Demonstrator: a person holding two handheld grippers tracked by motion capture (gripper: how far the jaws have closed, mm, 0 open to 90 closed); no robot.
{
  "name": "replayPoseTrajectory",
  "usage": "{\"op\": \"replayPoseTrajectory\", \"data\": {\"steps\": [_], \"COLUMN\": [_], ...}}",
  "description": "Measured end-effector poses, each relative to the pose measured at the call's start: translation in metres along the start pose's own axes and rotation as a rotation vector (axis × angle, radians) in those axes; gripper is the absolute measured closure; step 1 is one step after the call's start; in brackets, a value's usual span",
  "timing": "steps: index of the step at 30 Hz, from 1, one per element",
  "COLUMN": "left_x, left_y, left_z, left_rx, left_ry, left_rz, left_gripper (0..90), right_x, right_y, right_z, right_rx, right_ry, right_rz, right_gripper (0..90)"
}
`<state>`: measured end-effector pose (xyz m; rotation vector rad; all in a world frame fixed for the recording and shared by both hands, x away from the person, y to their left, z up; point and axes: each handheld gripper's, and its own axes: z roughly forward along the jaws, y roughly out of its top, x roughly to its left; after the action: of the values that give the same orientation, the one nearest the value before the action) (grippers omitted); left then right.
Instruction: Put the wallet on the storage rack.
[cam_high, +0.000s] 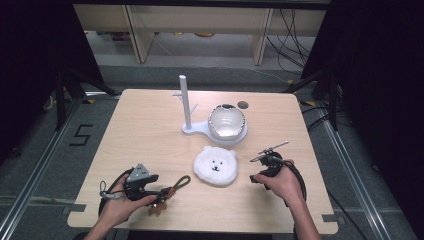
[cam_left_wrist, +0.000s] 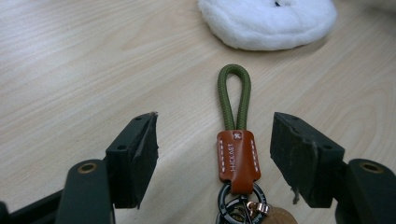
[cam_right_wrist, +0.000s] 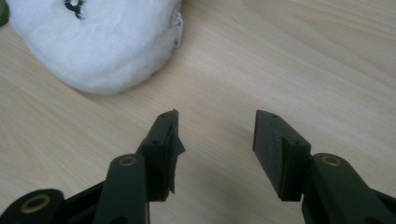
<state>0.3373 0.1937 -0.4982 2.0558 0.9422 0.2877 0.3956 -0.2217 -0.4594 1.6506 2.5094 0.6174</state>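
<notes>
A keychain lies flat on the table, with an olive-green cord loop (cam_left_wrist: 234, 93), a brown leather tab (cam_left_wrist: 237, 158) and a dark metal ring (cam_left_wrist: 238, 207). My left gripper (cam_left_wrist: 214, 123) is open. Its jaws stand on either side of the leather tab without touching it. In the high view the left gripper (cam_high: 167, 190) is near the front left of the table, and the green cord loop (cam_high: 183, 182) points toward the middle. My right gripper (cam_right_wrist: 215, 116) is open over bare wood with nothing between its jaws. It sits at the front right (cam_high: 256, 169), just right of a white fluffy bear-face pouch (cam_high: 215, 165).
A white stand (cam_high: 186, 102) with an upright peg and short side hooks rises behind the pouch. A shiny silver bowl (cam_high: 226, 121) rests on the stand's base. A small round hole (cam_high: 243, 105) marks the tabletop at the back. The white fluffy pouch (cam_right_wrist: 93, 42) lies up and left of the right jaws.
</notes>
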Motion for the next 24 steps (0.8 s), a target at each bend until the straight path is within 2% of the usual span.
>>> {"op": "replayPoseTrajectory", "data": {"steps": [1,2,3,8,9,10,11,12,14,17,18,19,20,21,22,23,24], "left_x": [-0.003,-0.003,-0.002,-0.004,-0.005,-0.005,-0.004,-0.004,-0.005,-0.002,-0.001,-0.001,-0.001,0.000,0.000,0.000,0.001], "left_y": [0.000,0.000,0.000,0.000,0.000,0.000,-0.001,-0.001,-0.003,-0.005,-0.006,-0.007,-0.007,-0.008,-0.008,-0.008,-0.008], "left_z": [0.002,0.002,0.001,0.002,0.003,0.003,0.002,0.002,0.003,0.002,0.002,0.002,0.003,0.002,0.002,0.003,0.003], "left_rx": [-0.021,-0.021,-0.006,-0.011,-0.014,-0.014,0.006,0.006,-0.006,0.007,-0.002,0.008,-0.009,-0.004,-0.004,-0.006,0.009], "left_ry": [0.003,0.003,-0.005,-0.009,-0.005,-0.005,-0.011,-0.011,-0.008,-0.009,0.005,-0.008,-0.002,0.008,0.008,-0.003,-0.009], "left_rz": [-0.024,-0.024,0.004,-0.017,-0.012,-0.012,0.005,0.005,-0.010,-0.011,-0.013,-0.026,-0.037,-0.024,-0.024,-0.032,-0.022], "left_gripper": [31.5,31.5,31.5,31.5,31.5,31.5,31.5,31.5,31.5,31.6,31.7,31.8,31.8,31.8,31.8,31.8,31.8], "right_x": [0.001,0.001,0.006,0.010,0.014,0.014,0.016,0.018,0.021,0.027,0.030,0.033,0.032,0.033,0.034,0.039,0.037], "right_y": [0.003,0.003,0.007,0.014,0.017,0.017,0.023,0.025,0.032,0.045,0.048,0.053,0.056,0.058,0.061,0.064,0.066], "right_z": [0.000,0.000,0.001,0.004,0.006,0.006,0.007,0.008,0.009,0.012,0.013,0.013,0.014,0.015,0.016,0.016,0.017], "right_rx": [0.011,0.011,0.039,0.051,0.066,0.066,0.081,0.086,0.092,0.097,0.102,0.115,0.105,0.094,0.094,0.120,0.108], "right_ry": [0.002,0.002,0.010,0.021,0.028,0.028,0.032,0.032,0.031,0.036,0.039,0.046,0.042,0.064,0.055,0.061,0.048], "right_rz": [0.006,0.006,0.022,0.012,0.041,0.041,0.024,0.038,0.009,-0.009,0.006,0.008,-0.015,-0.024,-0.024,0.025,-0.005], "right_gripper": [51.4,51.4,51.5,52.3,53.2,53.2,54.2,54.6,54.6,55.1,55.1,55.0,54.8,54.5,54.3,53.9,53.4]}}
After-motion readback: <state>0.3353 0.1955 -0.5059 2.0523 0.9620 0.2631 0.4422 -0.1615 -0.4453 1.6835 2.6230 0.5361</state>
